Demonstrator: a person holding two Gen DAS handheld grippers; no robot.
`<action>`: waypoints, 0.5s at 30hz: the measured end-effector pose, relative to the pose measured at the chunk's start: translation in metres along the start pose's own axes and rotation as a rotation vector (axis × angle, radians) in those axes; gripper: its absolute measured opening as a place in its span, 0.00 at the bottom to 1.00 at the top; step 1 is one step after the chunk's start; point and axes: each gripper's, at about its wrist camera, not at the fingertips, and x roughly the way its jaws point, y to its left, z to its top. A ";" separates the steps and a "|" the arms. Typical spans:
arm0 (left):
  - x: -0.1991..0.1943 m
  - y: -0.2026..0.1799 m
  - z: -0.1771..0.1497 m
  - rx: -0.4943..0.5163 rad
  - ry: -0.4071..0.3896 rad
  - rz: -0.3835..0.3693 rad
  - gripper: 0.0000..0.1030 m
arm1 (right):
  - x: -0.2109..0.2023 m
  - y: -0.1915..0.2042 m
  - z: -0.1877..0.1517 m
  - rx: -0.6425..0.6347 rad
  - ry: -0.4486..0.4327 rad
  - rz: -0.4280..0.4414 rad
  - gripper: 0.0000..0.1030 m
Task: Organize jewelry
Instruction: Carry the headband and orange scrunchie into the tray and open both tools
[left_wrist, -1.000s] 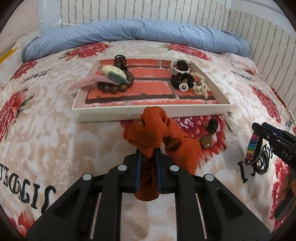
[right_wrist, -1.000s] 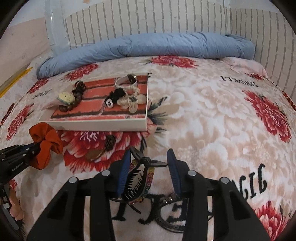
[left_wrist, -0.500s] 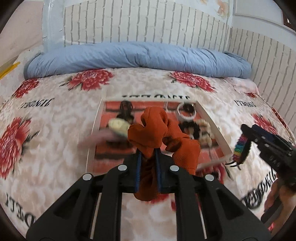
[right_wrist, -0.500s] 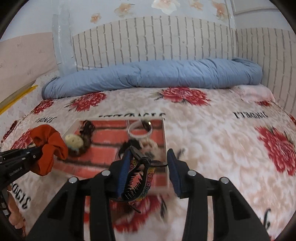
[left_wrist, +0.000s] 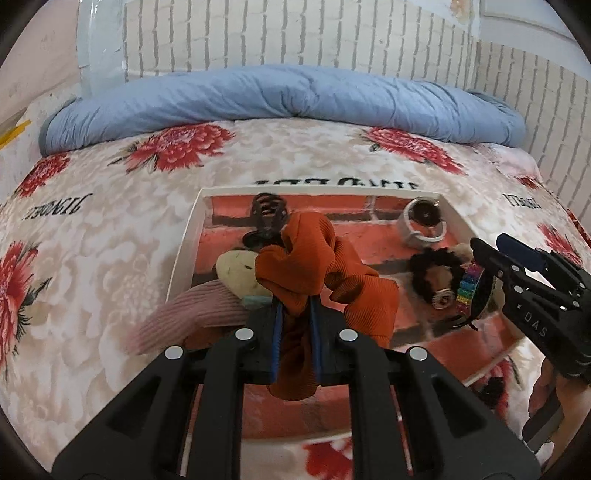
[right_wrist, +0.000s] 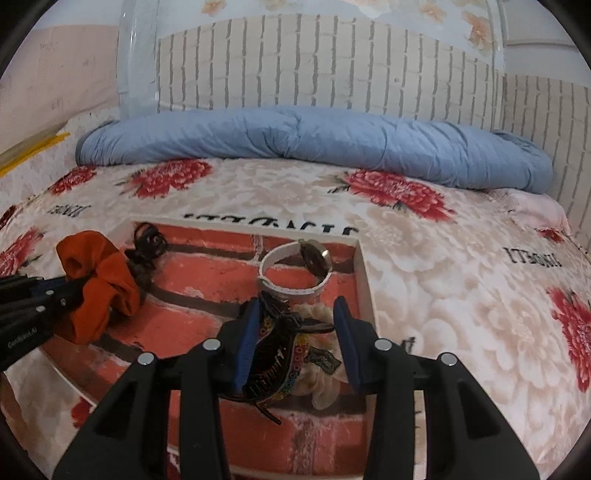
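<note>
While pinched in left tool (left_wrist: 295, 314), scrunchie (left_wrist: 314, 258)

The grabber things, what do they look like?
Both the left gripper and the right gripper are black plastic frames with cut-out holes, round silver screws and blue pads inside the fingers. White letters, partly readable, are printed on their sides.
</note>
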 end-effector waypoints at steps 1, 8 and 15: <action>0.003 0.003 -0.001 -0.005 0.007 0.000 0.11 | 0.002 0.001 -0.001 0.000 0.003 0.003 0.39; 0.013 0.004 -0.006 0.007 0.020 0.016 0.12 | 0.011 0.001 -0.003 -0.019 0.007 0.004 0.39; 0.013 0.003 -0.009 0.025 0.006 0.021 0.18 | 0.016 -0.002 -0.006 -0.015 0.013 0.016 0.40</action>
